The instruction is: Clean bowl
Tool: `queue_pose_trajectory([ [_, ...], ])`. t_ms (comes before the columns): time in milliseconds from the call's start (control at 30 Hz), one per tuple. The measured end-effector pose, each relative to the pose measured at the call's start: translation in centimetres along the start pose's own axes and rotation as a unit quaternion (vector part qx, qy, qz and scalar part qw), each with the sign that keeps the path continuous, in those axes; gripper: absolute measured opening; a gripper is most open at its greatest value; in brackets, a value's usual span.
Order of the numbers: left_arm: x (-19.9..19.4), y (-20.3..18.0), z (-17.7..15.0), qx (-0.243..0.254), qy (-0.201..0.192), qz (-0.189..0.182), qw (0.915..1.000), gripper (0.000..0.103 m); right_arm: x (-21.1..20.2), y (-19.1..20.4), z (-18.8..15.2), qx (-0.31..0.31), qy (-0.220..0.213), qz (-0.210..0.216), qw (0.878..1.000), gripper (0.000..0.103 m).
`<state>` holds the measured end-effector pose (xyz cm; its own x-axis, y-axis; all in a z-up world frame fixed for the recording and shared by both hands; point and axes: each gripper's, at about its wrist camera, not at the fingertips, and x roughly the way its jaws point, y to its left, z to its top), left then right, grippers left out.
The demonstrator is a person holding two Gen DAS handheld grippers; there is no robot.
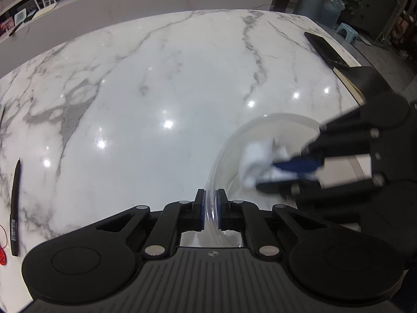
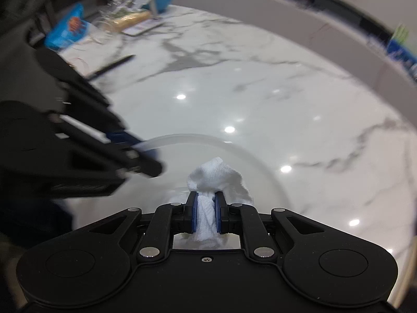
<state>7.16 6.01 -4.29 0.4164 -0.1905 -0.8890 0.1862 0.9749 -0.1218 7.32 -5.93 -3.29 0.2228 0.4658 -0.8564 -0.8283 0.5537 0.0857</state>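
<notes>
A clear glass bowl (image 1: 276,130) stands on the white marble table at the lower right of the left wrist view. My left gripper (image 1: 210,195) is shut on the bowl's near rim, one blue pad on each side of the glass. My right gripper (image 2: 206,198) is shut on a crumpled white tissue (image 2: 219,174), which hangs over the inside of the bowl (image 2: 198,140). Seen from the left wrist, the right gripper (image 1: 276,172) reaches into the bowl from the right with the tissue (image 1: 258,156). From the right wrist, the left gripper (image 2: 146,156) appears blurred at the bowl's left rim.
A black pen (image 1: 15,208) and a red object (image 1: 2,254) lie at the table's left edge. A dark phone (image 1: 325,49) lies at the far right edge. In the right wrist view a blue packet (image 2: 69,27), a blue bowl (image 2: 161,0) and papers crowd the far left corner.
</notes>
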Motion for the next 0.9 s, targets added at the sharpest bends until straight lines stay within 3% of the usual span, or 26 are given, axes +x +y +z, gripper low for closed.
queue_pose_trajectory([
  [100, 0.0, 0.0, 0.0, -0.001, -0.001, 0.001, 1.0, 0.007, 0.2, 0.2, -0.3, 0.02, 0.006, 0.034, 0.999, 0.011],
  [467, 0.0, -0.1, 0.0, 0.002, -0.003, 0.003, 1.0, 0.007, -0.7, 2.1, -0.5, 0.004, 0.009, 0.09, 0.996, 0.011],
  [900, 0.2, -0.2, 0.1, 0.007, -0.004, 0.006, 1.0, 0.008, -1.4, 4.2, -0.8, -0.052, 0.019, 0.077, 0.995, 0.012],
])
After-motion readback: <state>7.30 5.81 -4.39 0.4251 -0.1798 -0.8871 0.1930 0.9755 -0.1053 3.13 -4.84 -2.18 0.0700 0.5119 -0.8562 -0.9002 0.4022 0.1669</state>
